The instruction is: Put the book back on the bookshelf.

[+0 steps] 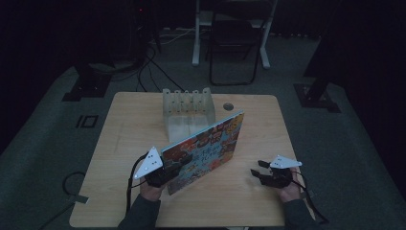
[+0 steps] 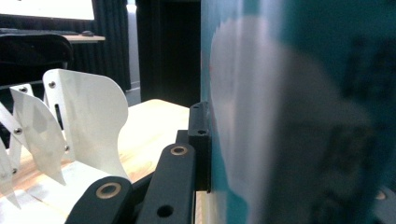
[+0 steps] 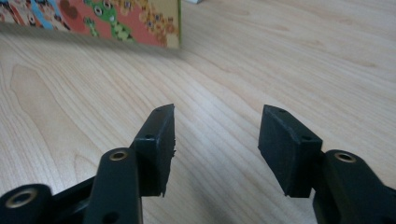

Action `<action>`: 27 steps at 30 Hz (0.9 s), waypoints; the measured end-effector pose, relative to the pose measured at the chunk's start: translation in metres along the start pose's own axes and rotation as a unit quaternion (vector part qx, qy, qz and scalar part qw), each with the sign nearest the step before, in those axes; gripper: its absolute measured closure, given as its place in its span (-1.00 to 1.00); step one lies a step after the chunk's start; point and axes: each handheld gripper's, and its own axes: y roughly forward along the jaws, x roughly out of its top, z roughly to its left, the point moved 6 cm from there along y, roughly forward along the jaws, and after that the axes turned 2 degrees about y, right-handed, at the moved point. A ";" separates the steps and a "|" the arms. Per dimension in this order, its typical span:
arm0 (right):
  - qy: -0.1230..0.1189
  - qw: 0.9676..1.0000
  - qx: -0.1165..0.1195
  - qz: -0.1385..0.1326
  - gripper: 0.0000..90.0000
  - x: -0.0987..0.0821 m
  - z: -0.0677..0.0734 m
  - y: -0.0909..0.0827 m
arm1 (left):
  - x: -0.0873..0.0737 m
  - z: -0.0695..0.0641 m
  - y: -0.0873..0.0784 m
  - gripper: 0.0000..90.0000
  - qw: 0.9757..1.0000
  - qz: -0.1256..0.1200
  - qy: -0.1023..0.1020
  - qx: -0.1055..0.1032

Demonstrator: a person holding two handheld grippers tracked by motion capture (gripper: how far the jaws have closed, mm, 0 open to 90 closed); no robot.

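high view: a clear rack (image 1: 187,111) stood at the far middle of the surface (image 1: 129,124), right behind the book (image 1: 206,148). the left tool (image 1: 165,168) clenched the book's near corner, holding it tilted on edge. the right tool (image 1: 256,173) sat well apart.

left gripper view: the book (image 2: 299,112) was pressed against a jaw, the rack (image 2: 84,121) beside it.

right gripper view: the right tool (image 3: 215,135) gaped, released, with the book (image 3: 116,18) beyond it.
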 end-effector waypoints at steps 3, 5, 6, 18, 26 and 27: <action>-0.003 1.000 0.000 0.007 -0.01 -0.001 0.001 0.001 | 0.001 0.002 -0.001 0.81 1.000 -0.001 -0.002 0.004; -0.002 1.000 0.000 0.008 -0.02 -0.002 0.001 0.002 | 0.002 0.003 -0.003 0.81 1.000 0.000 0.001 0.007; -0.003 1.000 -0.001 0.009 -0.03 -0.002 0.001 0.002 | 0.002 0.003 -0.003 0.81 1.000 -0.001 0.000 0.008; -0.005 1.000 -0.005 0.014 -0.06 -0.003 0.001 0.003 | 0.003 0.008 -0.012 0.81 0.999 -0.002 -0.001 0.035; -0.006 1.000 -0.005 0.017 -0.07 -0.003 0.001 0.003 | 0.004 0.012 -0.015 0.81 0.998 -0.004 -0.007 0.055; -0.006 1.000 -0.005 0.017 -0.07 -0.004 0.000 0.003 | 0.004 0.012 -0.016 0.81 0.998 -0.004 -0.007 0.056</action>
